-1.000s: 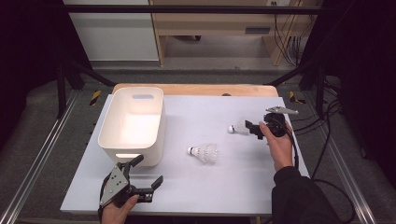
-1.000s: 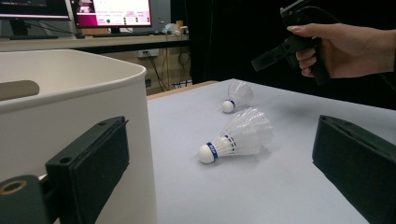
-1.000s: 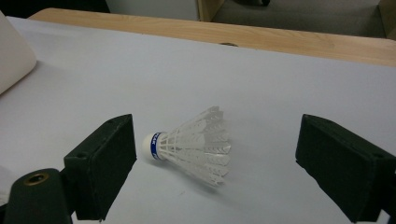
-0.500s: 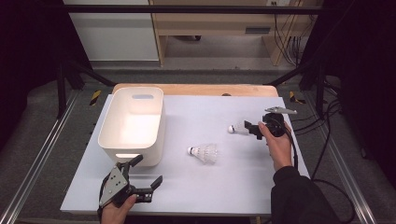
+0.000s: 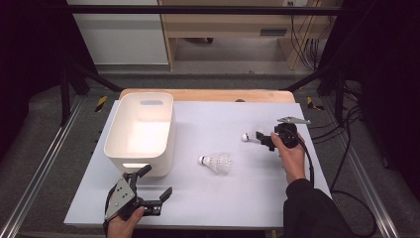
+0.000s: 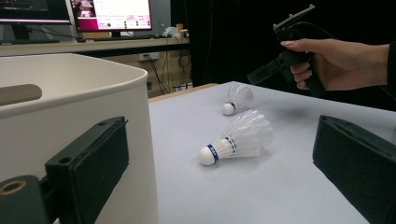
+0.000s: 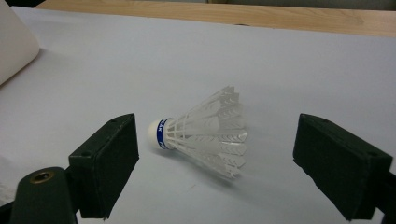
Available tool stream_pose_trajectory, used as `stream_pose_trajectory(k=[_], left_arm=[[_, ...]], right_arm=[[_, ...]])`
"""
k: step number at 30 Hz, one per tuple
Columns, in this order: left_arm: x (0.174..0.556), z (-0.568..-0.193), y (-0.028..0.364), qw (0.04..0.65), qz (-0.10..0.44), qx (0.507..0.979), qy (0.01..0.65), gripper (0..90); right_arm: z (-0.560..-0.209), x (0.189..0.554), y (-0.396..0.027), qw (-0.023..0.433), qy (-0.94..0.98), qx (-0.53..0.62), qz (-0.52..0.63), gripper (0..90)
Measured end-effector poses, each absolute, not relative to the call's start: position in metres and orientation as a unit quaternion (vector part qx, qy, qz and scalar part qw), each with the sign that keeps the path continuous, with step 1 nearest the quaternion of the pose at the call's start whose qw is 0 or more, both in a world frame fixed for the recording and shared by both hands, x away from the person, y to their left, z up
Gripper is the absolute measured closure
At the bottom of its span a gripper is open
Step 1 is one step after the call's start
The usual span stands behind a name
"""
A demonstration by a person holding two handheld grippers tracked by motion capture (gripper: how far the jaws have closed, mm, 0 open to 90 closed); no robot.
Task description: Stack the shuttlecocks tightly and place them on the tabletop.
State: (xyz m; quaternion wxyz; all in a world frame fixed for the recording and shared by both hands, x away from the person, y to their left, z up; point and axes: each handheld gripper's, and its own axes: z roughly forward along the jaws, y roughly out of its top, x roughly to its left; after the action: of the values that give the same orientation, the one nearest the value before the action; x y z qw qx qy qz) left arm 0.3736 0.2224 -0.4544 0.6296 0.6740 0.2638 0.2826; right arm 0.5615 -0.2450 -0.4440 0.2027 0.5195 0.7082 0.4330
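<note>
A: Where is your target?
B: The far shuttlecock (image 7: pixel 201 130) lies on the worktop (image 5: pixel 208 198) between your right gripper (image 7: pixel 215 163) fingers, which stand apart.
A: Handling?
B: Probably light, fragile feathers; pinch the cork.

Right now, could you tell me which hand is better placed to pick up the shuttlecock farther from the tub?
Right. The right gripper has its open jaws either side of the far shuttlecock; the left gripper sits at the table's near edge, by the white tub.
</note>
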Motion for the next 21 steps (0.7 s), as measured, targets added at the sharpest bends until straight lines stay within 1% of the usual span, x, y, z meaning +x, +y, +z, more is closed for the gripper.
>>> stream_pose_trajectory(k=[8, 11, 16, 21], left_arm=[[0.374, -0.455, 0.222, 0.631, 0.281, 0.673, 0.264, 3.6], [0.374, -0.455, 0.222, 0.630, 0.282, 0.674, 0.263, 3.6], [0.373, -0.454, 0.223, 0.630, 0.283, 0.674, 0.264, 3.6], [0.374, -0.455, 0.223, 0.631, 0.281, 0.673, 0.265, 3.6]], right_arm=[[-0.448, 0.561, -0.248, 0.206, 0.712, 0.515, 0.432, 15.8], [-0.450, 0.561, -0.247, 0.203, 0.715, 0.512, 0.431, 18.5], [-0.455, 0.562, -0.241, 0.197, 0.720, 0.510, 0.427, 19.7], [-0.462, 0.566, -0.238, 0.202, 0.721, 0.515, 0.417, 23.7]])
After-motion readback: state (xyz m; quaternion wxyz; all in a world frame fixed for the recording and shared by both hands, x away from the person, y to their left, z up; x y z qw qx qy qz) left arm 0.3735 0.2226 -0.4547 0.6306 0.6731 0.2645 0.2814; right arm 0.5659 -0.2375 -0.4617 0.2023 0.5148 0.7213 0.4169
